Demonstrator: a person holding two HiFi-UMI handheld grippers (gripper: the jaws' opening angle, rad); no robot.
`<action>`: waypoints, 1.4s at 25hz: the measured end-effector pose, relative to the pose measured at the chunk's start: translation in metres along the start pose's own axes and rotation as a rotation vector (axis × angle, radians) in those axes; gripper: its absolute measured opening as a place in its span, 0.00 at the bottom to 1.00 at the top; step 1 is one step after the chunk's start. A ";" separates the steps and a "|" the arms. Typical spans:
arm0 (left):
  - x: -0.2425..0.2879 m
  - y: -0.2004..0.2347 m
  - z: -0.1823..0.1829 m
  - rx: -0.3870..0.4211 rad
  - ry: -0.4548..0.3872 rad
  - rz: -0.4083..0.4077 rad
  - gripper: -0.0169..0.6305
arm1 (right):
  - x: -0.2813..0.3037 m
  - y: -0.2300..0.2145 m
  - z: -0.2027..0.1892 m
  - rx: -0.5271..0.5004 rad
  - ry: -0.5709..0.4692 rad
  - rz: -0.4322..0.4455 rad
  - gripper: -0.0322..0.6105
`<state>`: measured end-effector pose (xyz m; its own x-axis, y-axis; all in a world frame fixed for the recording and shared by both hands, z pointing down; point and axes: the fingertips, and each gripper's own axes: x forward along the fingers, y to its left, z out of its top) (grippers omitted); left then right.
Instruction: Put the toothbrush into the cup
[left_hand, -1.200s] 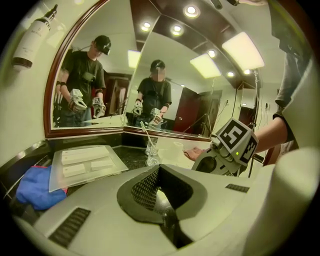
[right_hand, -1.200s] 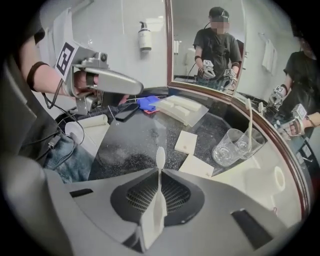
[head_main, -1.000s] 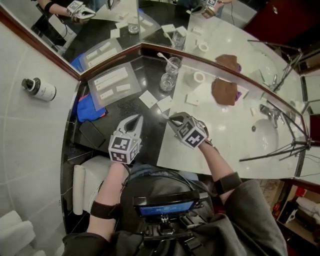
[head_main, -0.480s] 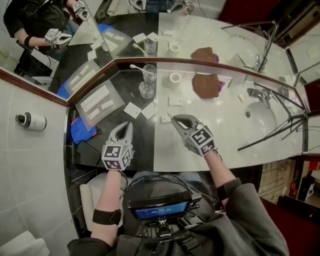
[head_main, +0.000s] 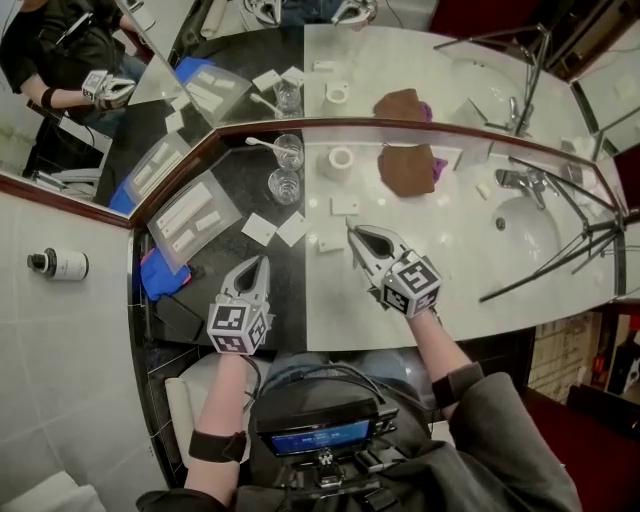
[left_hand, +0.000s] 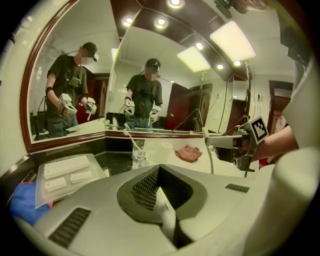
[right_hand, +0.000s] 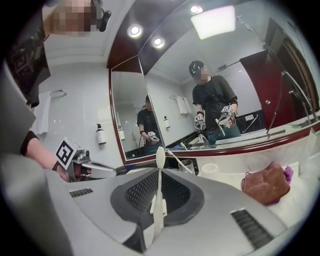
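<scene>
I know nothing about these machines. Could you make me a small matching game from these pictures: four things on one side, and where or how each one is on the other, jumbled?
Things:
1. left gripper
2. right gripper
3. brown cloth
4. blue cloth

Place or state:
A. lies on the white counter
B. shut on a toothbrush
C. lies on the dark counter
D. shut, with nothing in it

Pairs: 1-D, 2-B, 3-A, 4-C

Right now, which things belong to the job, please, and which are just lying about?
Job: toothbrush clamped in right gripper; empty glass cup.
Lying about: brown cloth, white tape roll, blue cloth, white cards.
</scene>
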<state>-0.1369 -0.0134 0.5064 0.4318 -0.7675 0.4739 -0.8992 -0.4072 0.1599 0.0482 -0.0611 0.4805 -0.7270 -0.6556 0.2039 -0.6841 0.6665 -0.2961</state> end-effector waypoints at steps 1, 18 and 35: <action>0.003 -0.001 0.002 0.002 0.000 0.002 0.03 | 0.005 -0.002 0.007 0.022 -0.023 -0.004 0.11; 0.080 0.046 0.031 0.002 -0.062 0.065 0.03 | 0.144 -0.032 0.082 0.124 -0.239 0.041 0.11; 0.124 0.079 0.008 -0.028 -0.066 0.048 0.03 | 0.211 -0.067 0.041 0.179 -0.246 -0.066 0.11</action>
<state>-0.1534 -0.1450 0.5706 0.3911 -0.8171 0.4235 -0.9202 -0.3559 0.1630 -0.0568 -0.2589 0.5058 -0.6303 -0.7763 0.0027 -0.6927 0.5608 -0.4535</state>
